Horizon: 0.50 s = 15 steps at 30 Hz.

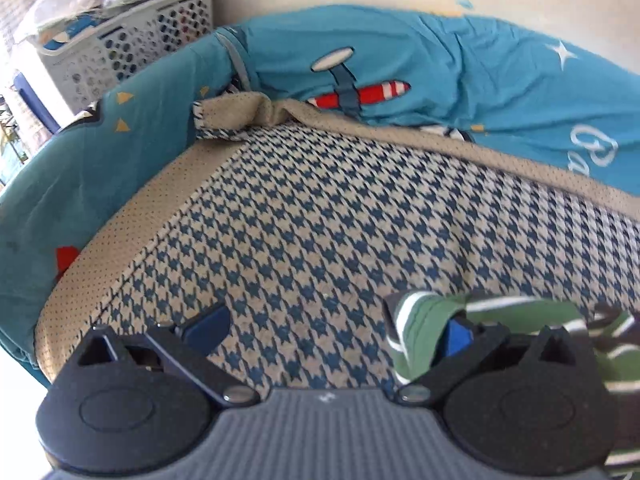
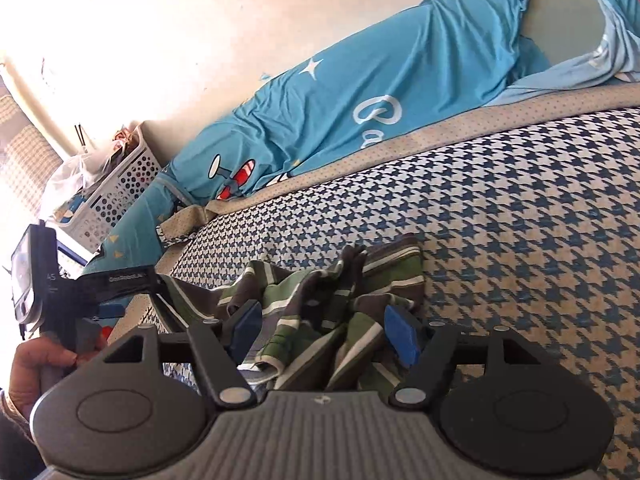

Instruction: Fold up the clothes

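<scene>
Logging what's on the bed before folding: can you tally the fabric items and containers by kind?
Striped green garment: 1
Houndstooth cover: 1
Blue printed sheet: 1
Laundry basket: 1
Total: 4

Two matching hand-held grippers — each a ribbed grey body flanked by round black discs, with black linkage arms on silver pivot screws and blue pads (image 2: 402, 336) at the fingers. In the right wrist view, the left gripper (image 2: 116, 280) carries small white lettering and a mounted screen — a hand (image 2: 34, 364) grips its handle.
</scene>
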Motion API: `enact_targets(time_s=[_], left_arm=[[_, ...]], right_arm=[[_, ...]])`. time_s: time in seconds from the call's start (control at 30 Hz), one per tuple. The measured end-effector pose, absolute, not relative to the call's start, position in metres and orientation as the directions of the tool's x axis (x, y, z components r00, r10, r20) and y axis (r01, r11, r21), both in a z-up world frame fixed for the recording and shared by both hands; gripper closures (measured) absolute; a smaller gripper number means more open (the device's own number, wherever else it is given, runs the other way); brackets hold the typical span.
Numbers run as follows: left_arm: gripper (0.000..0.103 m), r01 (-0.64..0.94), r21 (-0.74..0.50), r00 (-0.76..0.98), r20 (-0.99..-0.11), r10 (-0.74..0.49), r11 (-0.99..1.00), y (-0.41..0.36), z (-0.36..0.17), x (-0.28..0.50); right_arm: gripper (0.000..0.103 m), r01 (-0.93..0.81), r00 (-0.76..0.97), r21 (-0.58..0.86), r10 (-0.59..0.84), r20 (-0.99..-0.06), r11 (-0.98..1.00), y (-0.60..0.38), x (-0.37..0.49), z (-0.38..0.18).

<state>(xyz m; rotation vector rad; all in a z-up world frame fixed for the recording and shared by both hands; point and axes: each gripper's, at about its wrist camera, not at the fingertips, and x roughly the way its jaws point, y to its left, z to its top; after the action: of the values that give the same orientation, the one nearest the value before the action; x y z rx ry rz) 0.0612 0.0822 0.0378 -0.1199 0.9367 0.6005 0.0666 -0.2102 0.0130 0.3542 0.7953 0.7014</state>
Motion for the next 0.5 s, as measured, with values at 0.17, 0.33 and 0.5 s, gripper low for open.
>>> enact_targets(time_s=[0.17,0.33,0.5], left_arm=[[0.0,-0.488,0.122,0.537,-0.739,0.408,0.864,0.071,0.043,0.053],[0.0,-0.378,0.077,0.601,-0.737,0.308,0.922,0.052,0.042,0.058],[0.0,-0.3,0.037,0.624,-0.748,0.225,0.953,0.033,0.035,0.066]], right_arm=[[0.034,-0.475,0.494,0.515,0.701,-0.515,0.713,-0.19,0.067,0.009],[0.048,-0.5,0.53,0.446,0.67,-0.52,0.742,-0.176,0.064,0.004],[0.089,-0.539,0.527,0.397,0.666,-0.528,0.743,-0.167,0.056,0.001]])
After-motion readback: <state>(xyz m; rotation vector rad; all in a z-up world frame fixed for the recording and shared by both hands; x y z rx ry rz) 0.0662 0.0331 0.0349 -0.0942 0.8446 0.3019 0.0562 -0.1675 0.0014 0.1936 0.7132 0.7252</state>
